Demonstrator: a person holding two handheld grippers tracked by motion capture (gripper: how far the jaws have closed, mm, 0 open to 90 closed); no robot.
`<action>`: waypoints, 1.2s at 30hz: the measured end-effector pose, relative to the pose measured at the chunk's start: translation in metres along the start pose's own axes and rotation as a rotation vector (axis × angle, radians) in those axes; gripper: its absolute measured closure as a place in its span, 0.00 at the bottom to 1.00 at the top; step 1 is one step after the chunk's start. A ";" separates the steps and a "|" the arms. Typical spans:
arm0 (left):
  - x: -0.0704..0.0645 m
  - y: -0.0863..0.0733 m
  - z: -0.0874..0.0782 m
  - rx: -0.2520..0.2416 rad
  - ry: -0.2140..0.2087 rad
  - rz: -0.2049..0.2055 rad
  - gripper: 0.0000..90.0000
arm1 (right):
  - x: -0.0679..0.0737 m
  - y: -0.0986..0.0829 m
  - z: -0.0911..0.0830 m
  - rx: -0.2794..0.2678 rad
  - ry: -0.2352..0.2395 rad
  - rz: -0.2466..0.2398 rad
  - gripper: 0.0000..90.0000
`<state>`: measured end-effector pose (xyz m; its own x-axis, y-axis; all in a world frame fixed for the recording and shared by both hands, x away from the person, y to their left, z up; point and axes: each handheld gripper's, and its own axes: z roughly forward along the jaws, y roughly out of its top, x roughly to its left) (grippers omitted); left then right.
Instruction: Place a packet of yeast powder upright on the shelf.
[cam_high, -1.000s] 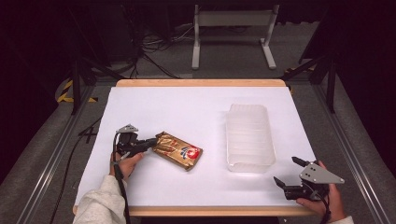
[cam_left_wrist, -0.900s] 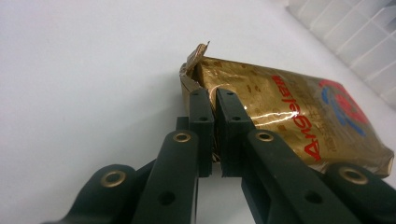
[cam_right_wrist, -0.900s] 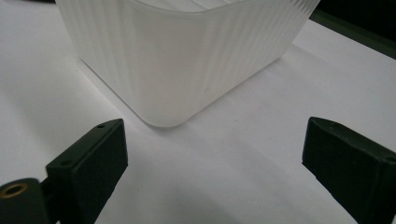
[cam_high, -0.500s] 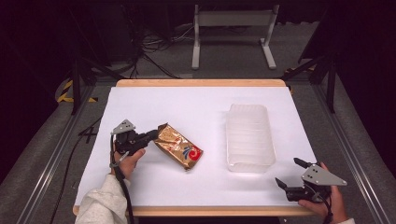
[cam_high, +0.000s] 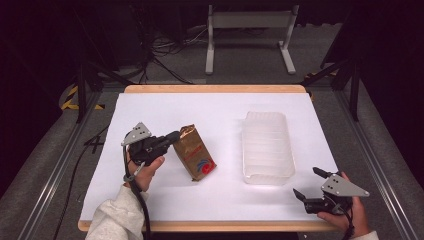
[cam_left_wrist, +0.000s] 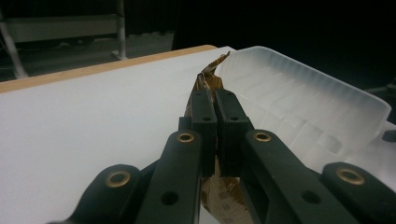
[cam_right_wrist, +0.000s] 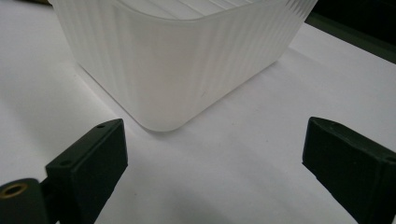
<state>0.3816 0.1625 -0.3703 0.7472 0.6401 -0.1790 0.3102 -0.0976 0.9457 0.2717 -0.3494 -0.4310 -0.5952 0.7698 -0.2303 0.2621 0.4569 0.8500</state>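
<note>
Brown packet (cam_high: 195, 152) pinched by left claw (cam_high: 173, 137) (wrist cocked); right claw (cam_high: 310, 183) agape.

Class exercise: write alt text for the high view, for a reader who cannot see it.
On a white table, the left gripper pinches the top edge of a brown foil snack packet. An empty translucent plastic bin stands to its right, and the right gripper rests open near the front edge.

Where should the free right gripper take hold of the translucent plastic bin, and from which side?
Probably the bin's near short wall, approached from the person's side. The right gripper sits open just off that end, and its view shows the rounded near corner straight ahead. The wall is thin and upright, so one jaw could go inside, one outside, over the rim.
</note>
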 end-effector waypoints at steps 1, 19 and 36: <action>0.000 0.000 0.000 0.000 0.000 0.000 0.97 | 0.000 0.000 0.000 0.000 0.000 0.000 0.08; -0.027 0.031 0.016 -0.017 -0.055 0.124 0.98 | 0.000 0.001 0.000 0.003 0.000 -0.002 0.08; -0.053 0.069 0.038 -0.038 -0.185 0.190 0.98 | 0.000 0.001 0.000 0.006 -0.003 0.000 0.08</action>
<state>0.3863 0.0928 -0.3059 0.8857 0.4625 -0.0407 0.1345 -0.1718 0.9759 0.2725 -0.3493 -0.4305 -0.5927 0.7714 -0.2316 0.2664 0.4591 0.8475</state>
